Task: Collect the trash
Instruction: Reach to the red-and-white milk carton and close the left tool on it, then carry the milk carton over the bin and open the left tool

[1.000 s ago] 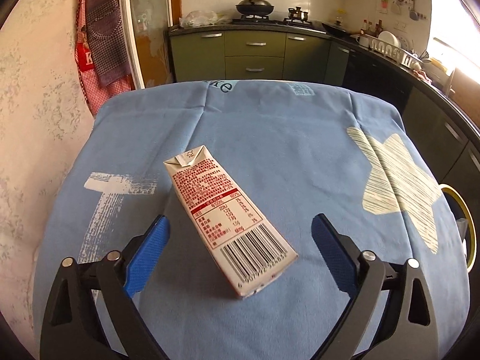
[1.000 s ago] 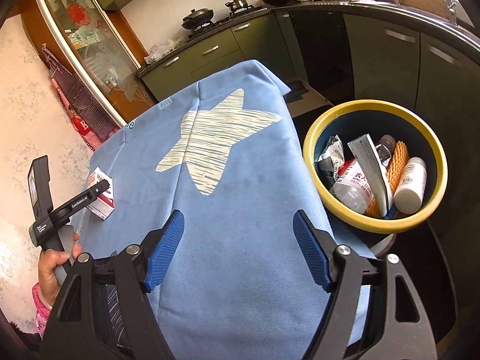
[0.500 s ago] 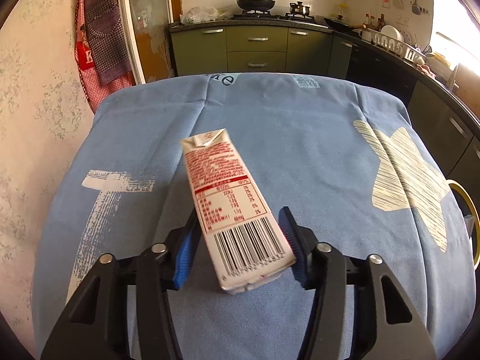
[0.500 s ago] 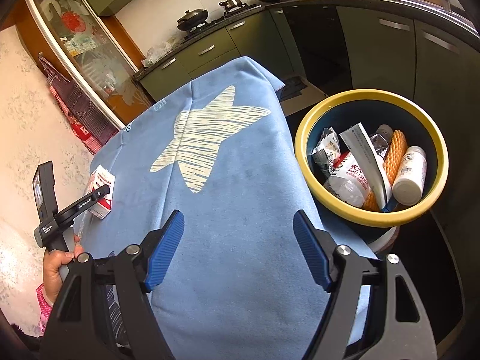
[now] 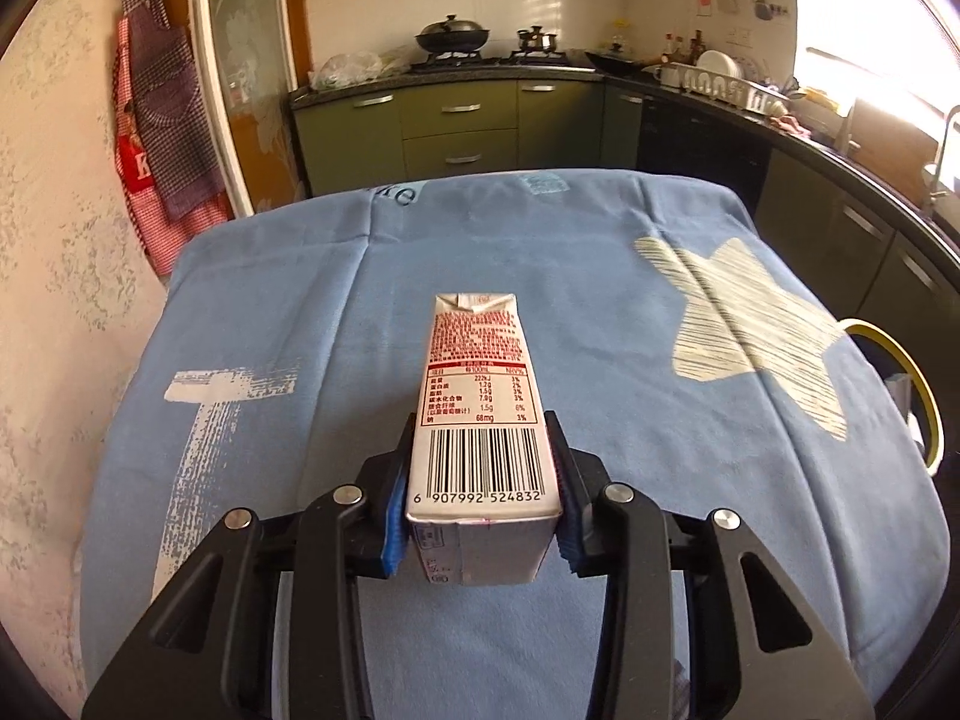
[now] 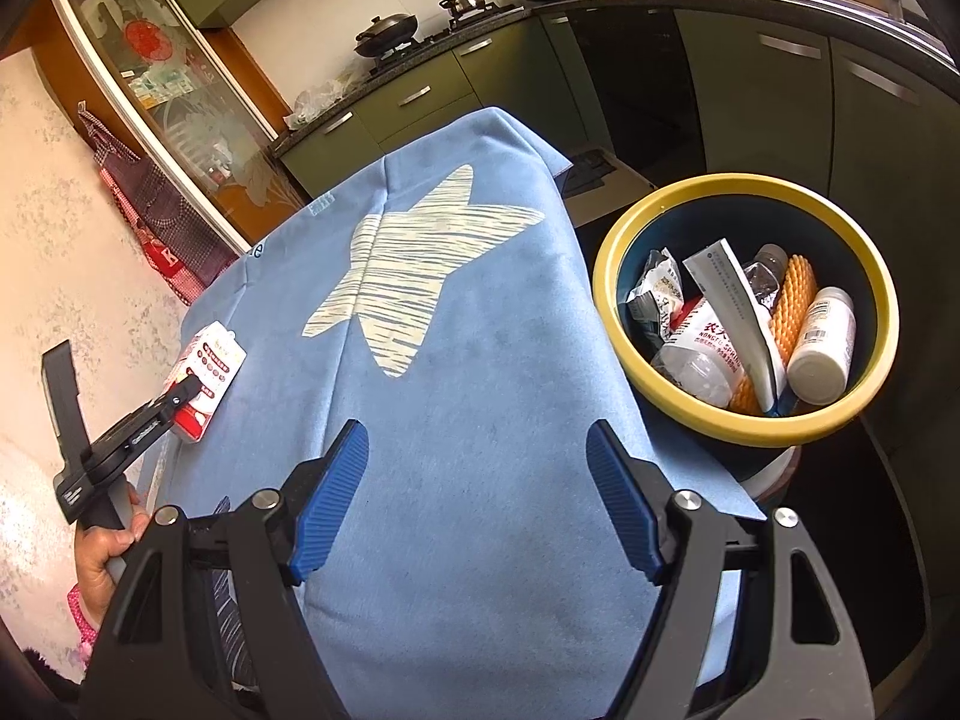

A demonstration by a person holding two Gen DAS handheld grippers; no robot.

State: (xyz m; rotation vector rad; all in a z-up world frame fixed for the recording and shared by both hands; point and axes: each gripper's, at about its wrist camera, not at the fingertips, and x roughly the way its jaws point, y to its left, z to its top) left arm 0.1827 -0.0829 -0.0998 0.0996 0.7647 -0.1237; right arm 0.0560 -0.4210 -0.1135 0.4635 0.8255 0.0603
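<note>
Where a blue star-print cloth (image 5: 540, 300) covers the table in a green-cabinet kitchen (image 5: 456, 126), the left gripper (image 5: 483, 480), jaws just closed, clamps the milk carton (image 5: 480, 396) at centre frame; the right gripper (image 6: 474, 498) gapes empty, the yellow-rimmed bin (image 6: 744, 426) at right.

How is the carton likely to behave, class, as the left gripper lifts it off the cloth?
The carton looks stiff: its flat sides stay square between the left gripper pads. Gripped at the barcode end, its far end may droop. With flat faces, it is unlikely to roll if dropped.
</note>
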